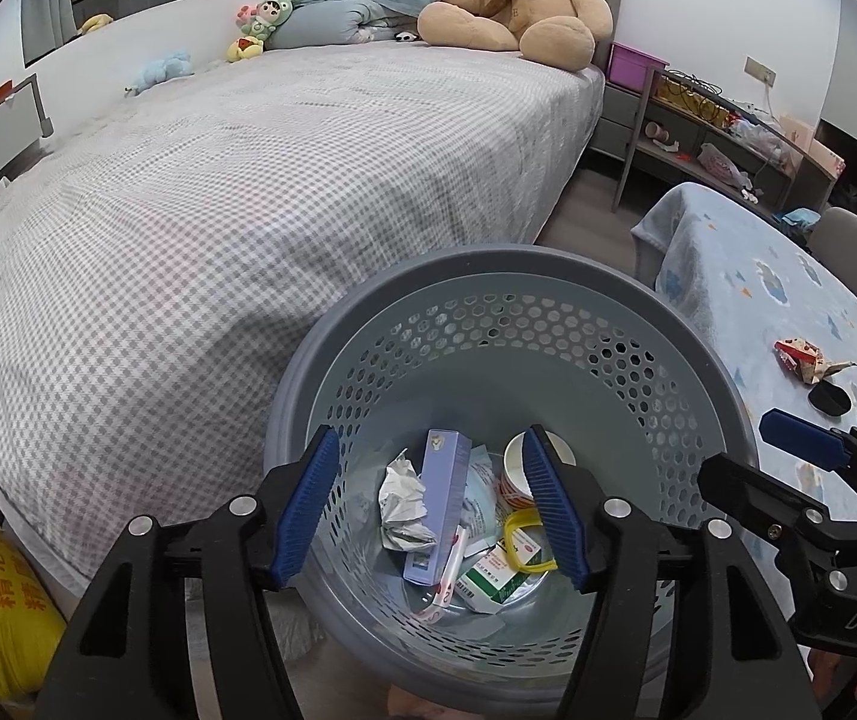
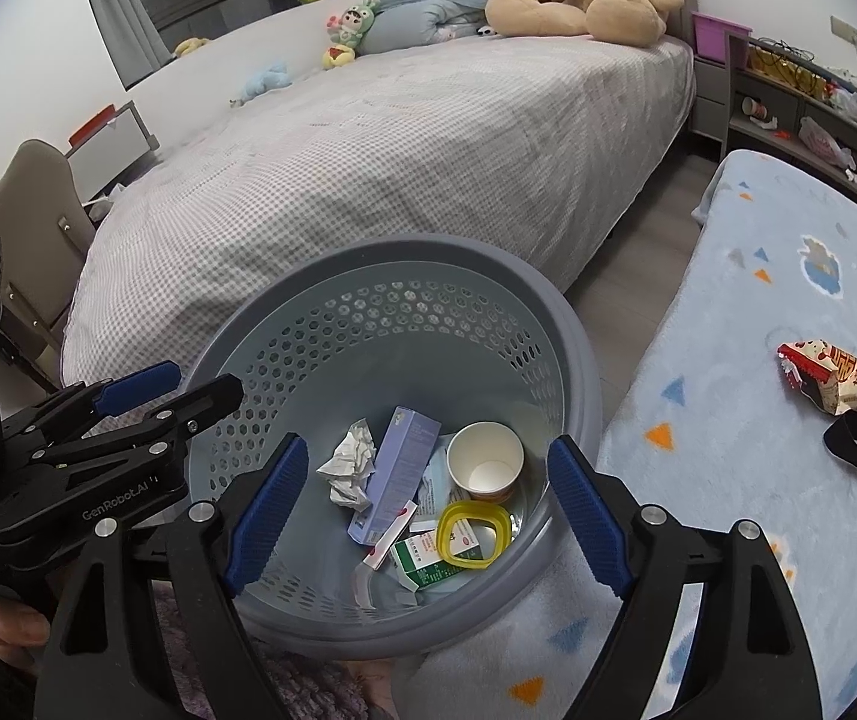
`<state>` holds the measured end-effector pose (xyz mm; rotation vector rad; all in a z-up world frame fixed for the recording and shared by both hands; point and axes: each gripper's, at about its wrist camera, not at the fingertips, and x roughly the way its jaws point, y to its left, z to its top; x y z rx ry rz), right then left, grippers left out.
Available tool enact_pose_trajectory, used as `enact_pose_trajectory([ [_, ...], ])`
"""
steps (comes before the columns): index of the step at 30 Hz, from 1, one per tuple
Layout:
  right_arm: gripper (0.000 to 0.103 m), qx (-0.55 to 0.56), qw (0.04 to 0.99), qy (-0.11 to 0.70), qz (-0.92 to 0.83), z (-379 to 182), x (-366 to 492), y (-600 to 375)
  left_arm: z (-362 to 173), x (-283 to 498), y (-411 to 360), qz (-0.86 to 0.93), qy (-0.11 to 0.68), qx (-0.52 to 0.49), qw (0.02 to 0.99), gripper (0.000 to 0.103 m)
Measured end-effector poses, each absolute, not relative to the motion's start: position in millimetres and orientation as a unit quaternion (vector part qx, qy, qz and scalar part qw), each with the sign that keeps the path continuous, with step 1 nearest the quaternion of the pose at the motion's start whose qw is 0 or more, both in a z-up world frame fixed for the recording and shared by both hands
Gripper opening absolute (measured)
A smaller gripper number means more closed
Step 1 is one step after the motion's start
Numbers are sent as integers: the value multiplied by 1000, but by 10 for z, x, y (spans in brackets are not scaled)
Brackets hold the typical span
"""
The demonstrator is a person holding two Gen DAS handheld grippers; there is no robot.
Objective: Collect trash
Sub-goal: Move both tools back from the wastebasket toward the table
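Both of my grippers hang over the grey basket — left gripper and right gripper spread wide, nothing between the pads. Trash lies in its bottom: paper cup, purple box, crumpled paper. 1 snack wrapper sits on the bench.

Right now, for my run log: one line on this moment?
left gripper open | right gripper open | both over bin | wrapper on blanket

Both wrist views close above, angled down into the basket, bed behind
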<state>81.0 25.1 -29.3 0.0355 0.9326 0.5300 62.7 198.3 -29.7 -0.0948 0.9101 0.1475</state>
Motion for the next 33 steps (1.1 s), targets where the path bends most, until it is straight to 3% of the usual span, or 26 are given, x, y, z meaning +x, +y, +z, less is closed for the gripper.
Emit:
enact_pose_trajectory([
  [6,84,22,860,446,247,-286,766,166,-310,641,1970,72,439,-44,895,66],
  [33,86,100,882,451,90,-379,533,-1562,-5,698,1208,7,408,8,913,67],
])
